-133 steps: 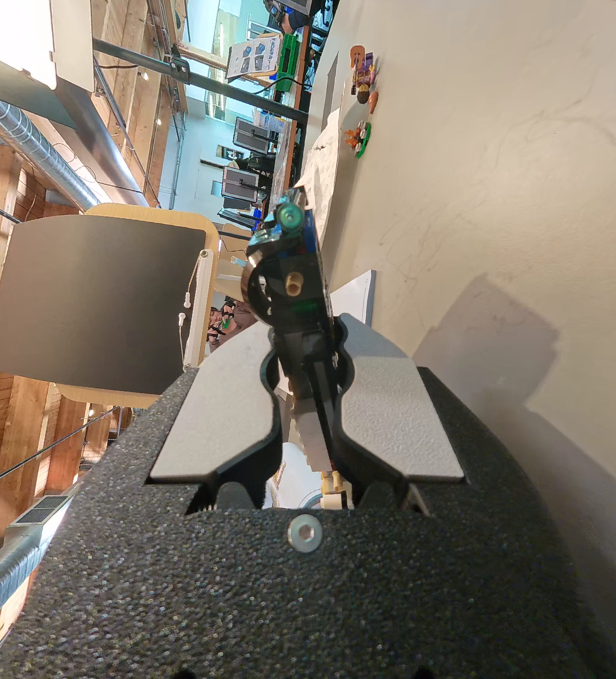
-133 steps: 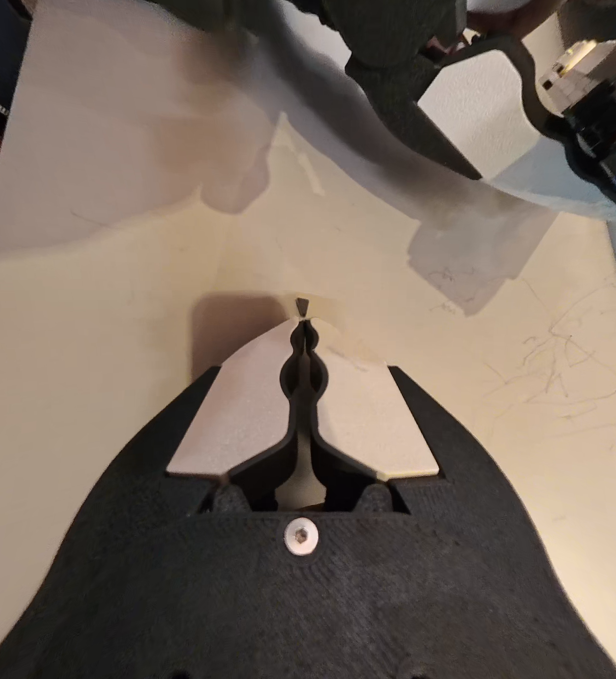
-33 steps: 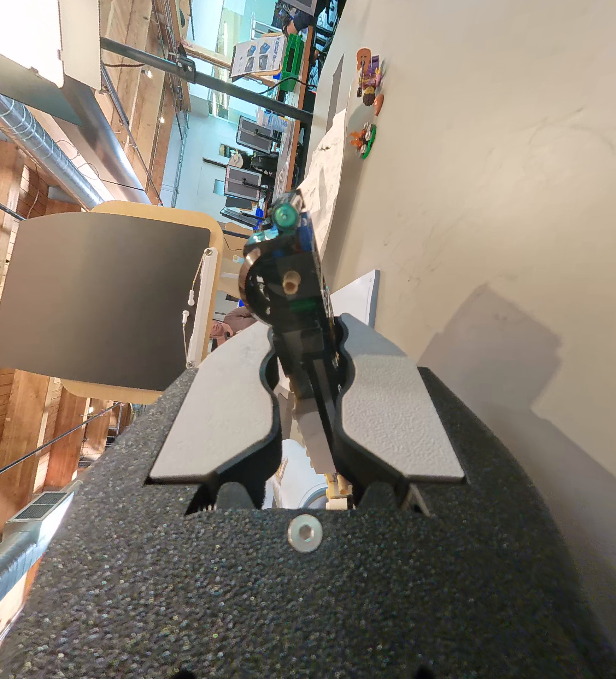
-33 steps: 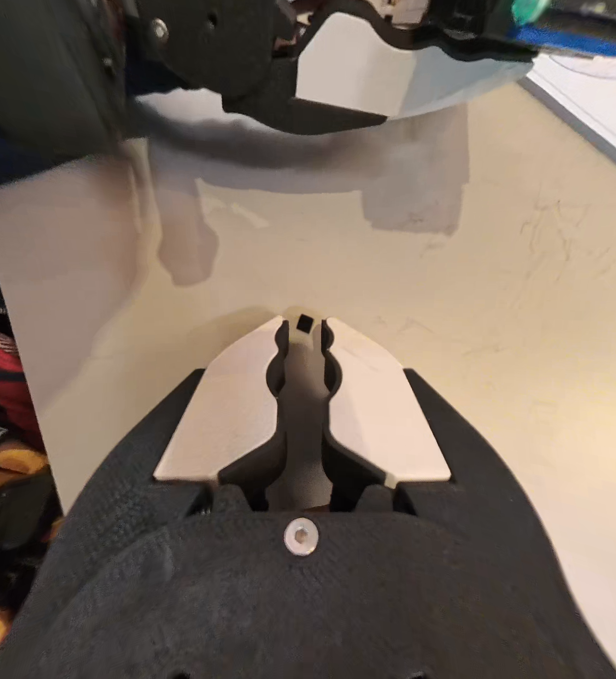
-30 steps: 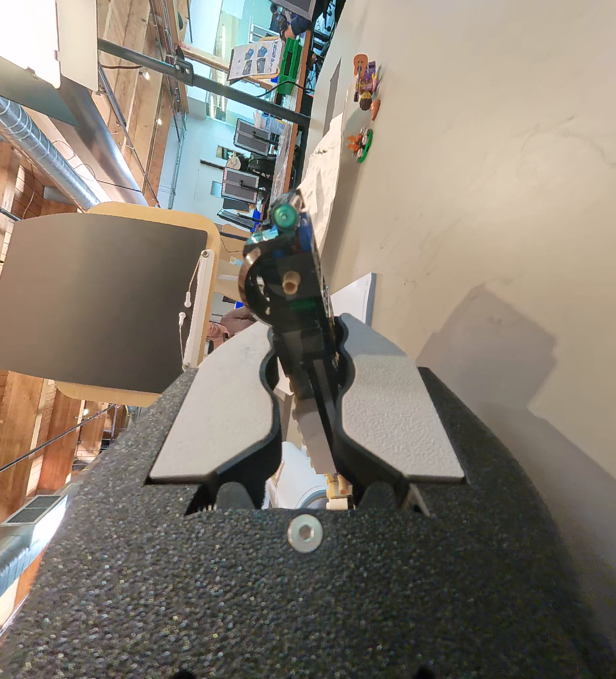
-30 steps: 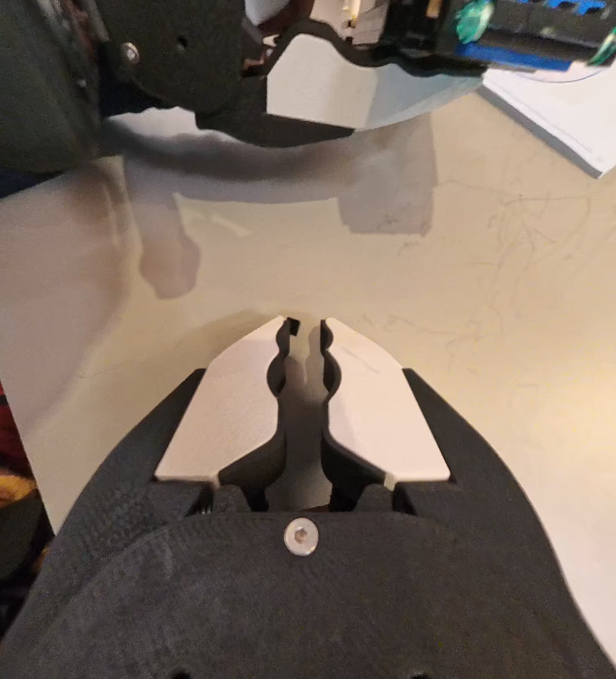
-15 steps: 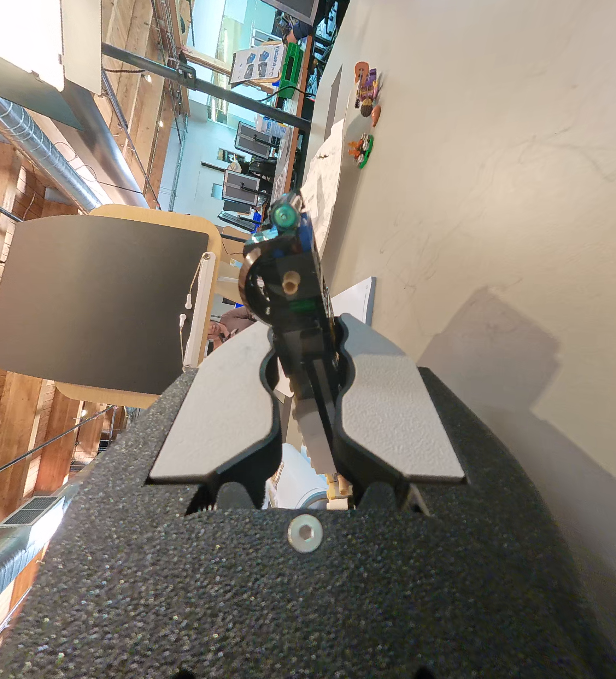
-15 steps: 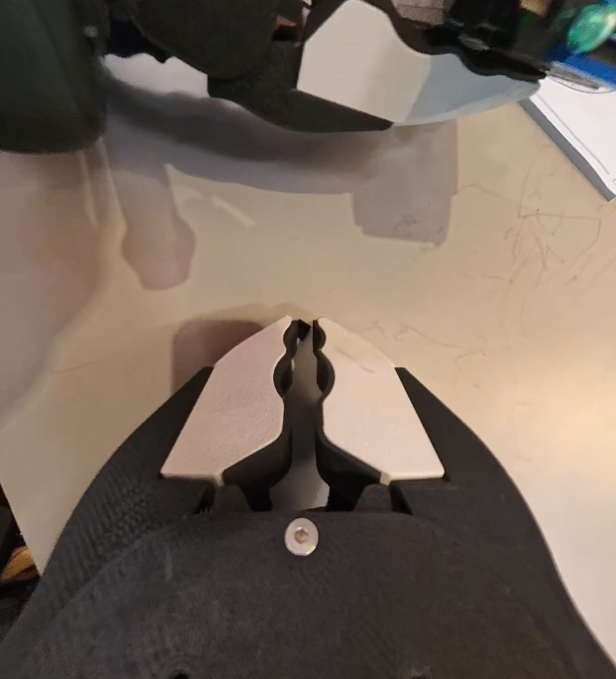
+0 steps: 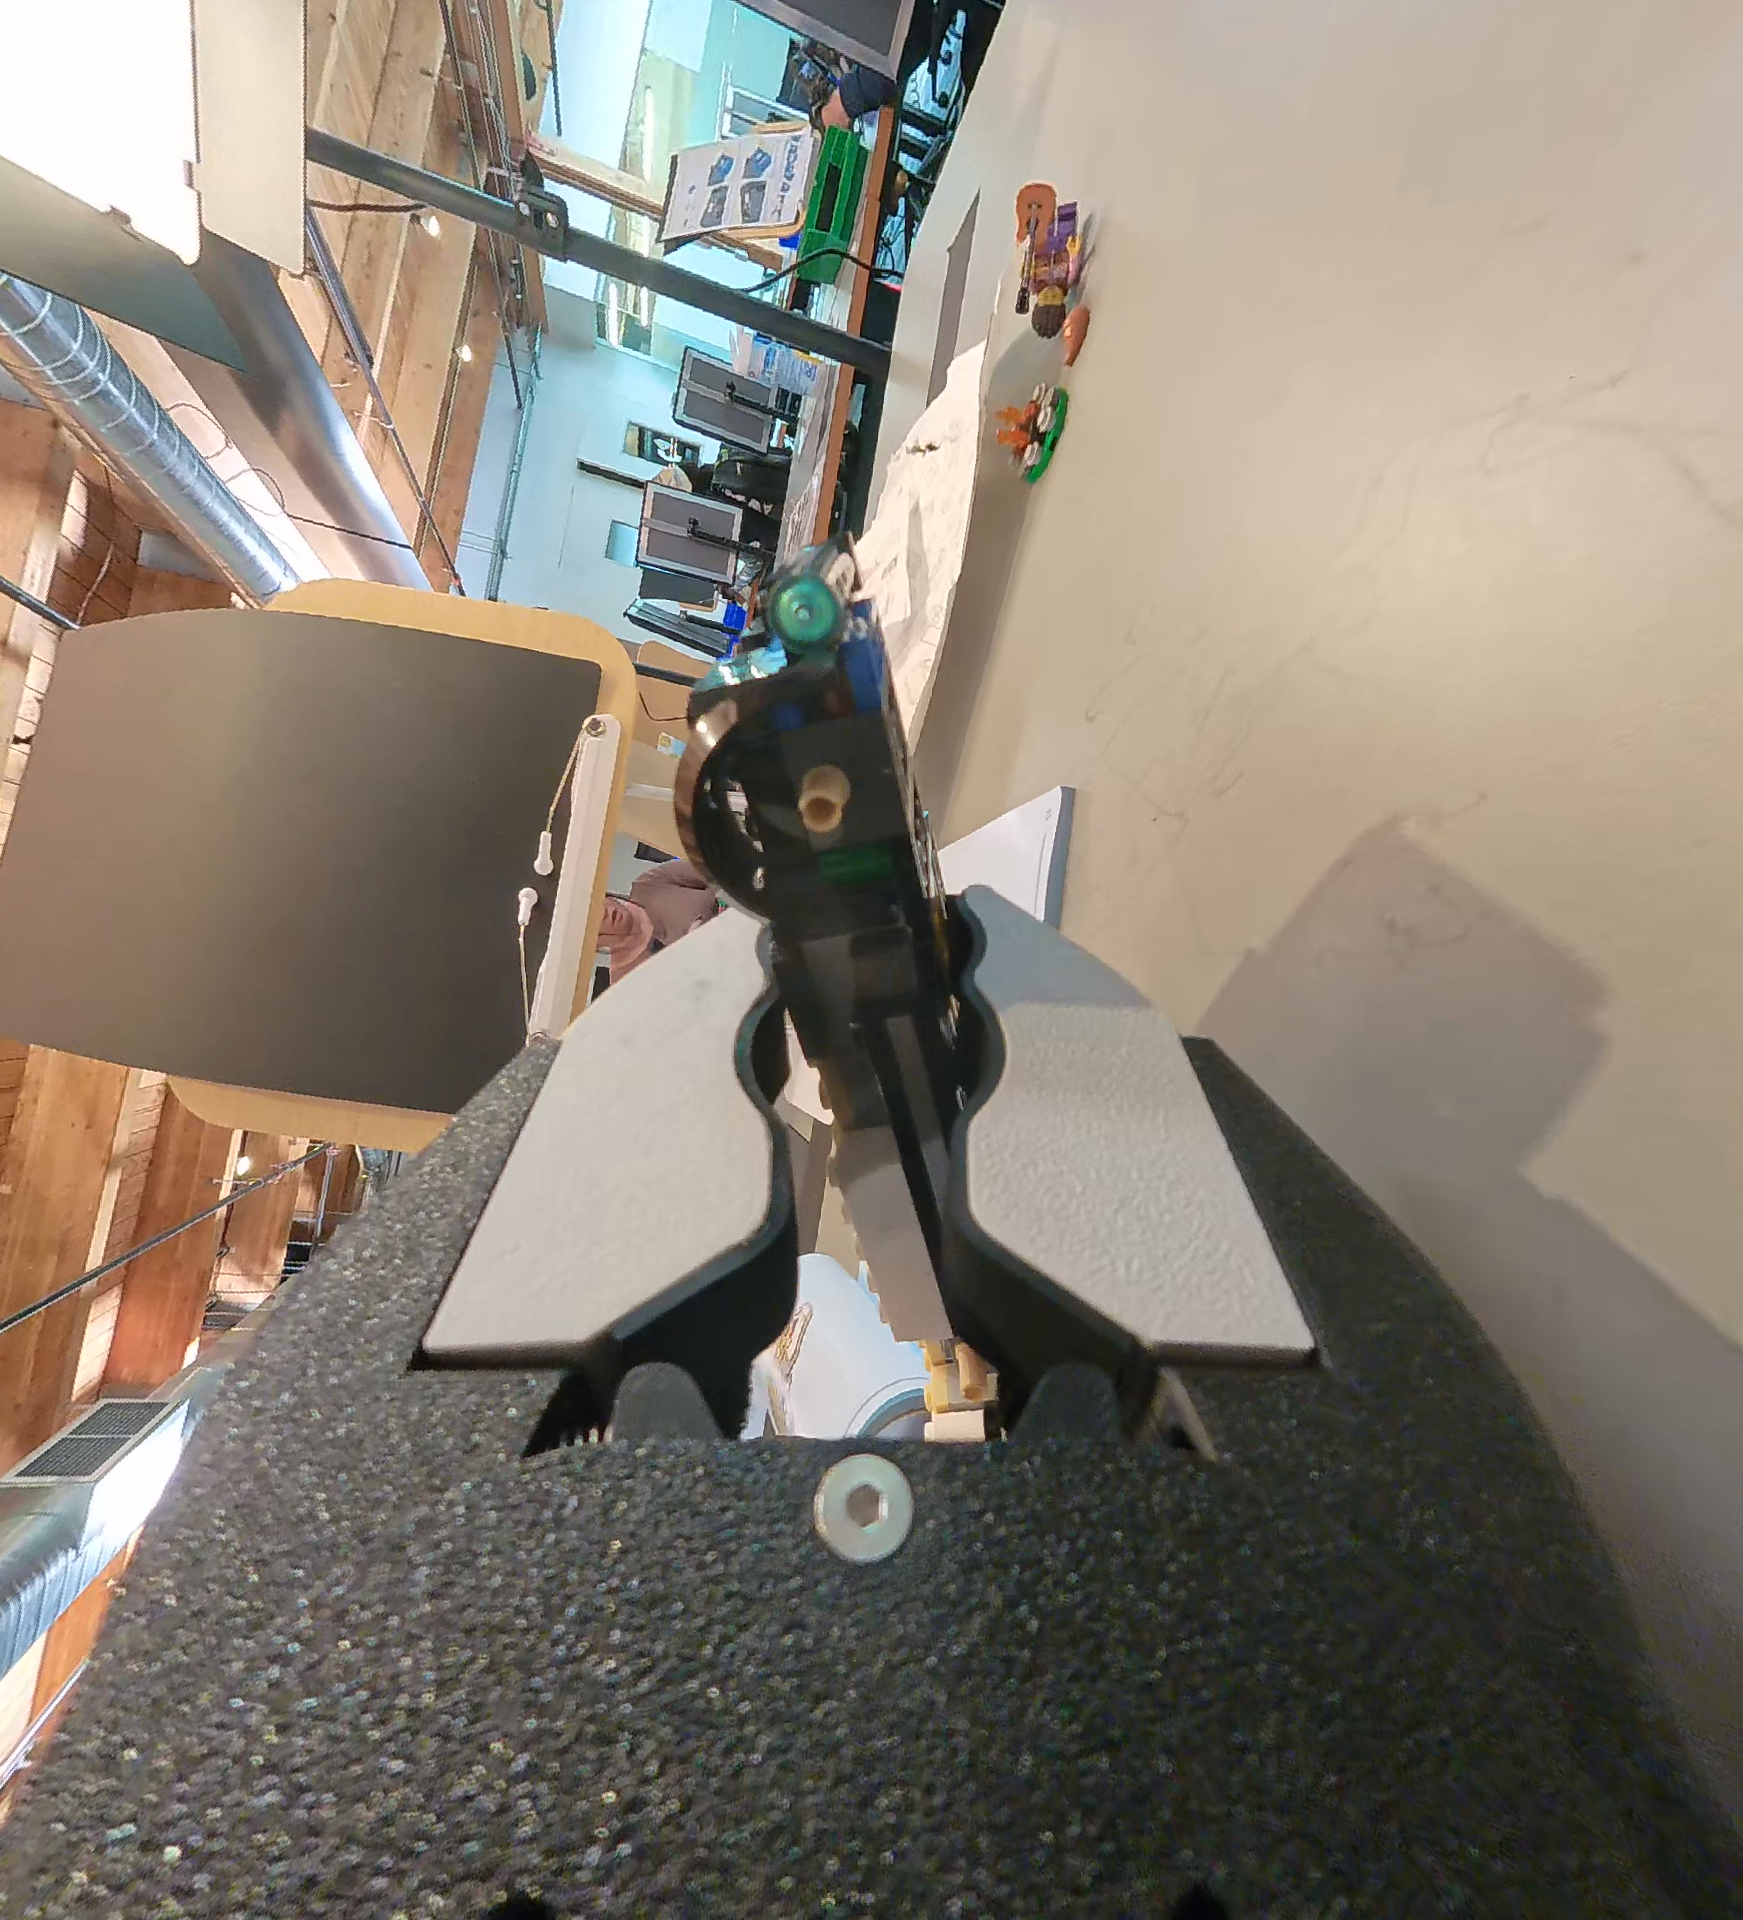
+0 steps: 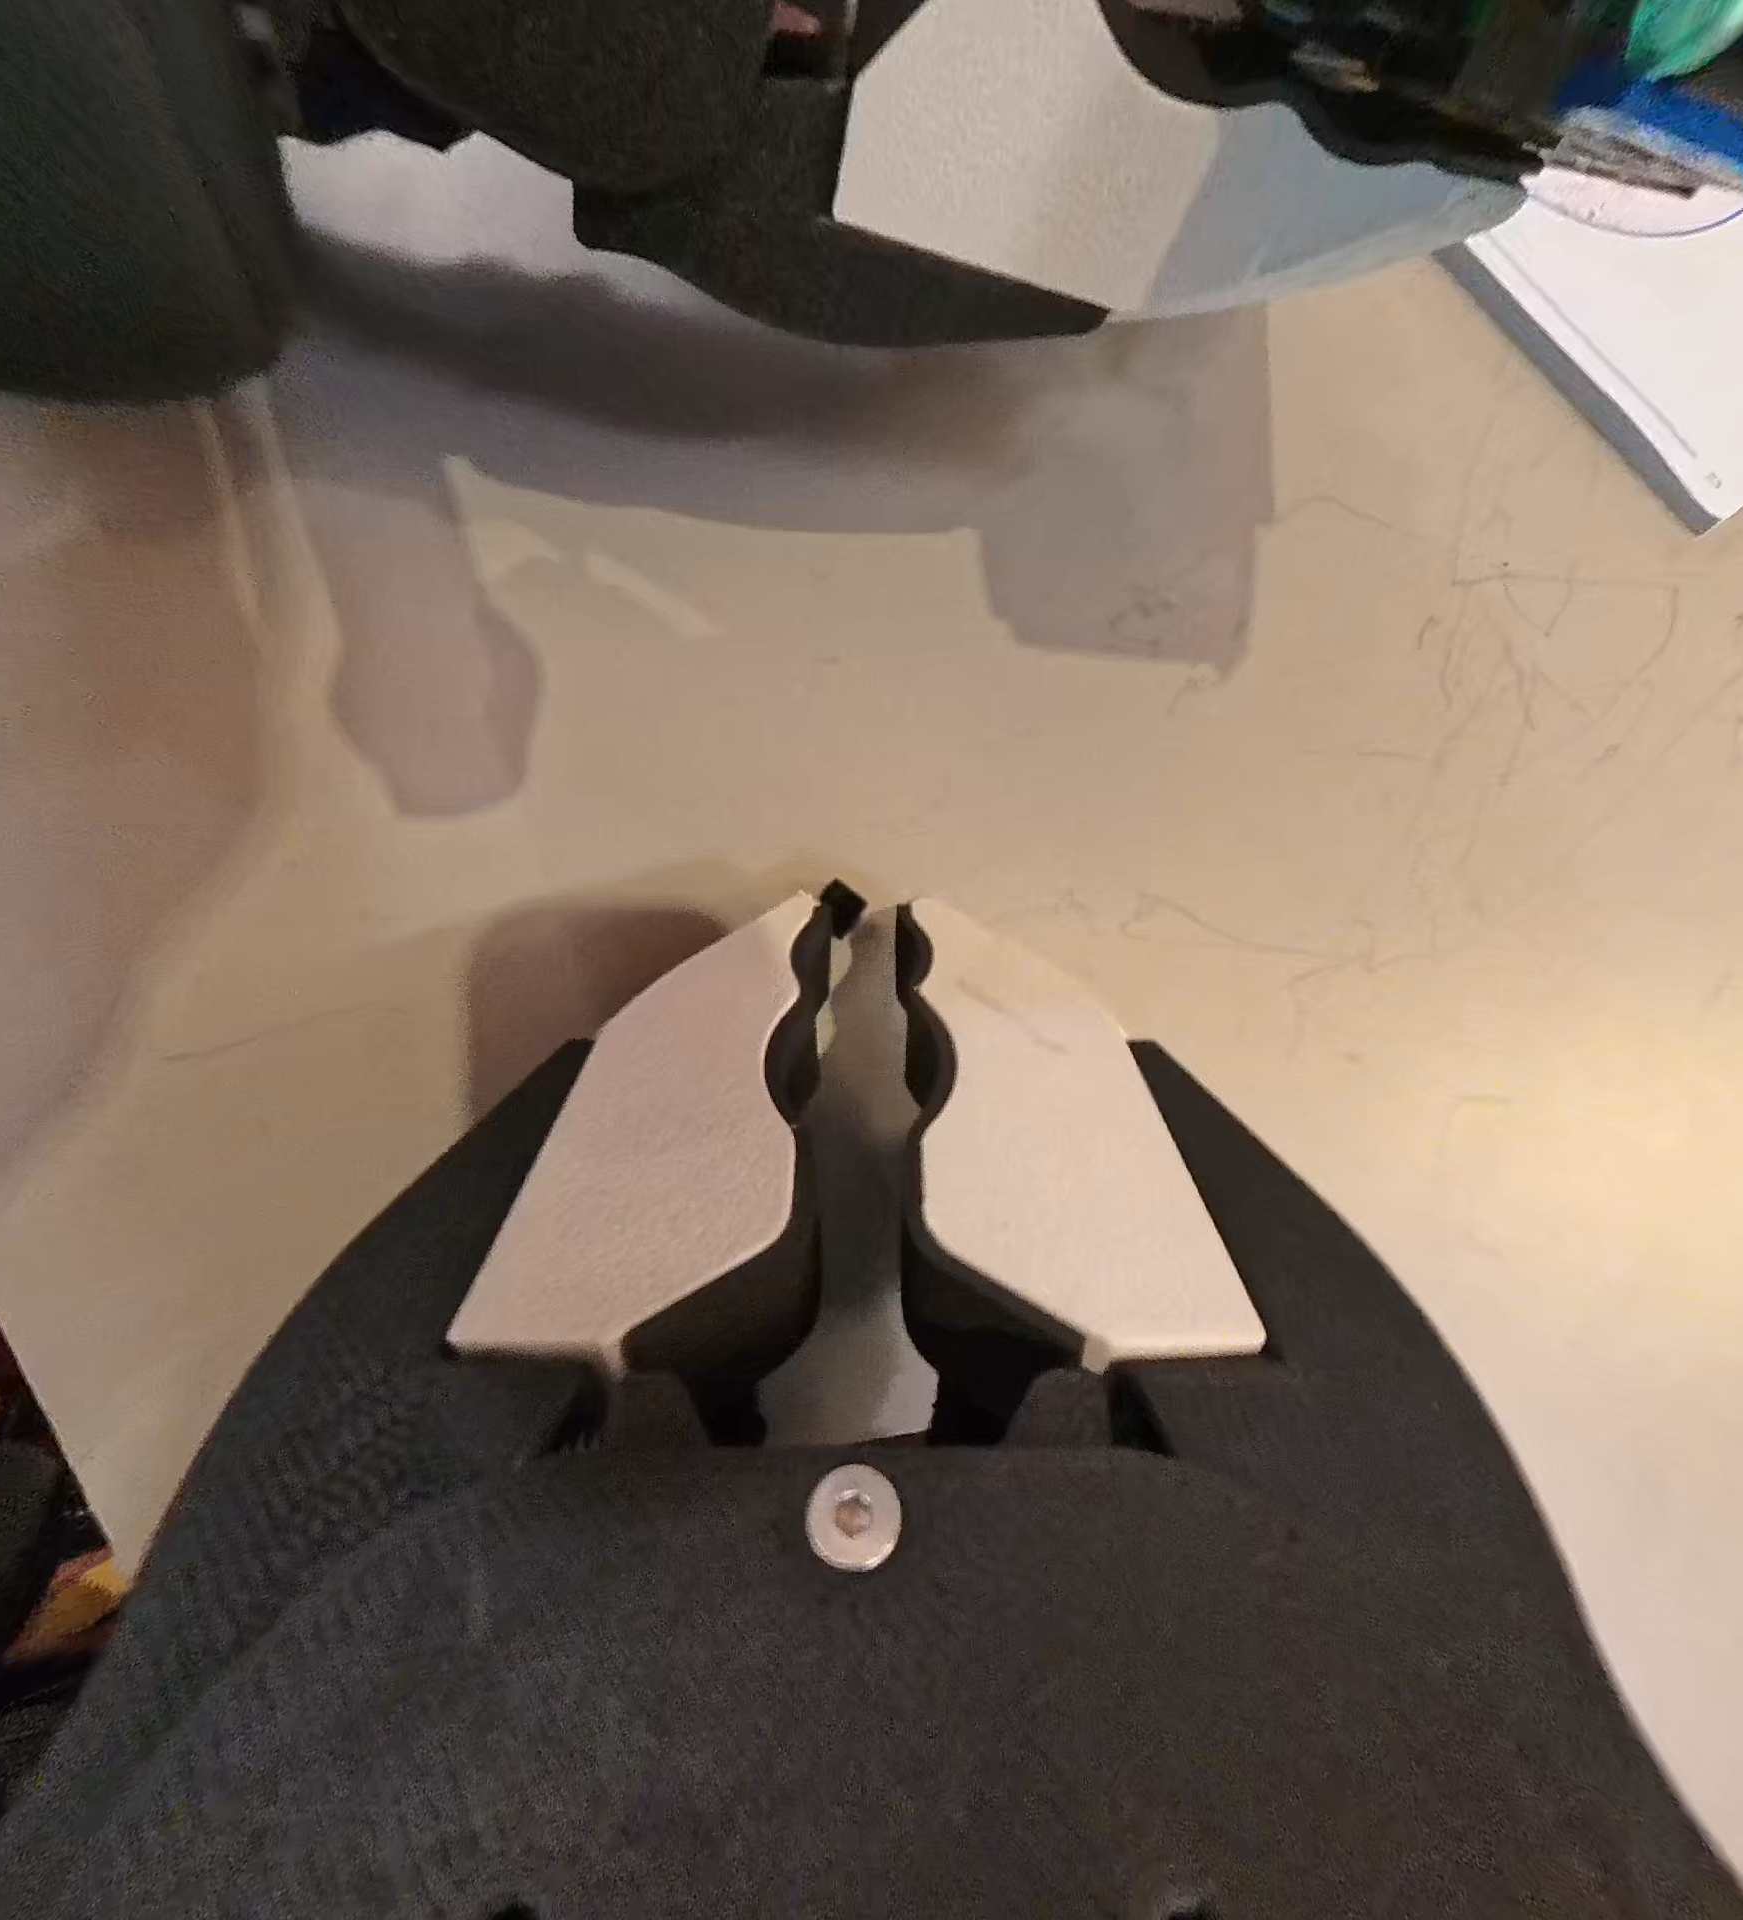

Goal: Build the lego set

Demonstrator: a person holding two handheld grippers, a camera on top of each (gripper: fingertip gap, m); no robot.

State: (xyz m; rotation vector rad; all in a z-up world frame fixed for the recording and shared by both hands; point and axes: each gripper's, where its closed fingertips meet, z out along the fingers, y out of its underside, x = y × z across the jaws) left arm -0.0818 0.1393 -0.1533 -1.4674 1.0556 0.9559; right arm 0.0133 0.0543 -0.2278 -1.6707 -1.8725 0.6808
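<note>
My left gripper (image 9: 872, 925) is shut on a black toy brick model (image 9: 825, 790) with blue parts and a teal round stud, held in the air beside the cream table (image 9: 1418, 520). In the right wrist view one of its fingers (image 10: 1106, 177) and the model (image 10: 1469, 62) hang over the table at the top. My right gripper (image 10: 862, 914) is low over the table (image 10: 1054, 727), with the jaws a little apart. A tiny black piece (image 10: 839, 902) lies at the left fingertip; a gap shows between it and the right fingertip.
A white booklet (image 10: 1677, 343) lies on the table at the upper right; it also shows in the left wrist view (image 9: 1012, 852). Small toy figures (image 9: 1049, 260) and a green-based piece (image 9: 1038, 431) stand far off. The table's edge is at the left (image 10: 15, 1195).
My right jaws narrowed around the tiny black piece, then parted slightly; the piece stays at the left fingertip. The left gripper keeps its hold on the model, almost still.
</note>
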